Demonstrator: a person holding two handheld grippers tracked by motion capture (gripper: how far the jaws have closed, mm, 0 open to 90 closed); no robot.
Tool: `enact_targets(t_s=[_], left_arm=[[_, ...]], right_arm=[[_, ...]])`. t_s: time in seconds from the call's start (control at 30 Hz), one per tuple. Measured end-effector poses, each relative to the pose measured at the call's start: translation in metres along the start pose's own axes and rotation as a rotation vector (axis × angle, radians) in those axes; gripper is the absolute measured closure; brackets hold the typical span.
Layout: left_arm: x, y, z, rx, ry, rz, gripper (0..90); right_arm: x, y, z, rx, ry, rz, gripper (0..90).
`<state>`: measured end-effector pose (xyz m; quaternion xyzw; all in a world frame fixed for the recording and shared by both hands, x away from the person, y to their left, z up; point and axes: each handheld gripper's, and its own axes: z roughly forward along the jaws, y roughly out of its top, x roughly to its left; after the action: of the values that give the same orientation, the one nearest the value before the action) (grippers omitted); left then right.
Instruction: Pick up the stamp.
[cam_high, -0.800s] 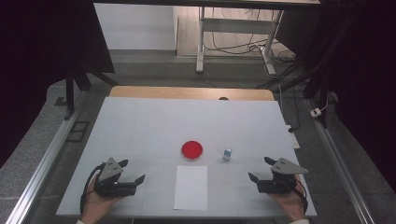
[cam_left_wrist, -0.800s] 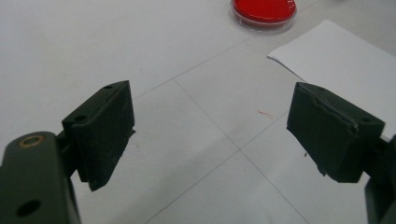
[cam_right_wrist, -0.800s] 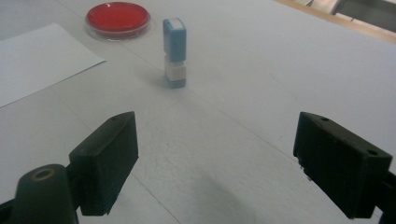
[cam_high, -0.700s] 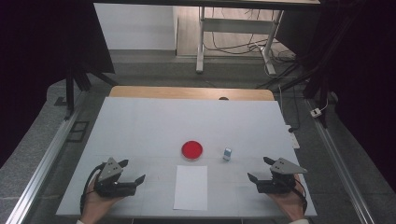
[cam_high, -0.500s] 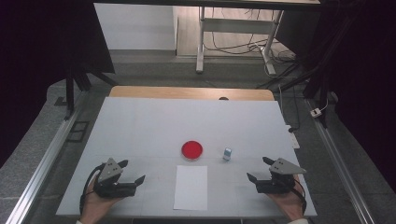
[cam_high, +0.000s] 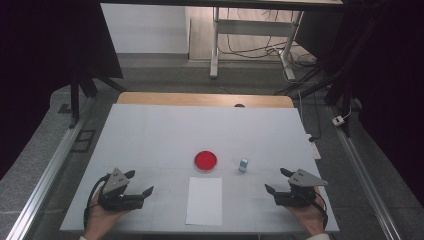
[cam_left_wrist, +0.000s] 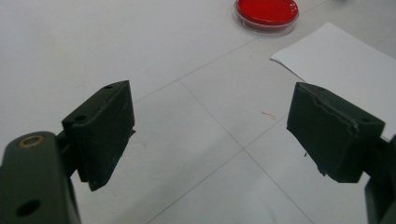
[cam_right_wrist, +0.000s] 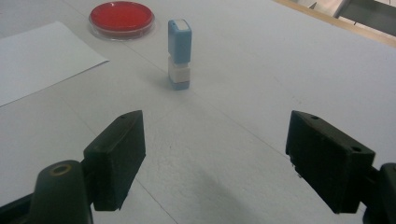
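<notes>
White and bare, the worktop (cam_high: 150, 135) carries a small blue-and-white upright stamp block (cam_high: 243, 164) toward its near right, beside a round red-filled clear dish (cam_high: 205, 160) and a white paper sheet (cam_high: 204, 200) at the near edge; my right claw (cam_high: 278, 183) gapes empty, nearer the stamp, which stands ahead and slightly left, long axis vertical; my left claw (cam_high: 138, 183) gapes empty too.

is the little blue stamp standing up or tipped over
Upright: the blue stamp stands on its narrow end on the table, between the open jaws' line of sight.
</notes>
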<state>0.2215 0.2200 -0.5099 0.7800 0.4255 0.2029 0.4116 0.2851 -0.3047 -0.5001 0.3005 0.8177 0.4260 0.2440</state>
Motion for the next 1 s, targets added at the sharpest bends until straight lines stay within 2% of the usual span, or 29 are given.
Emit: enact_targets(t_s=[0.43, 0.63, 0.77, 1.0], left_arm=[[0.002, 0.000, 0.000, -0.002, 0.008, -0.010, 15.3], [0.001, 0.000, 0.002, 0.004, 0.006, -0.002, 15.4], [0.001, 0.000, 0.001, 0.001, 0.003, -0.002, 15.4], [0.002, -0.001, -0.001, -0.002, 0.003, -0.002, 15.5]], right_arm=[[-0.002, 0.009, -0.002, -0.015, 0.009, 0.009, 24.0], [-0.002, 0.021, -0.004, -0.018, 0.002, -0.010, 25.8], [-0.003, 0.028, -0.003, -0.022, 0.001, 0.000, 26.2], [-0.006, 0.046, 0.006, 0.010, 0.016, 0.000, 26.8]])
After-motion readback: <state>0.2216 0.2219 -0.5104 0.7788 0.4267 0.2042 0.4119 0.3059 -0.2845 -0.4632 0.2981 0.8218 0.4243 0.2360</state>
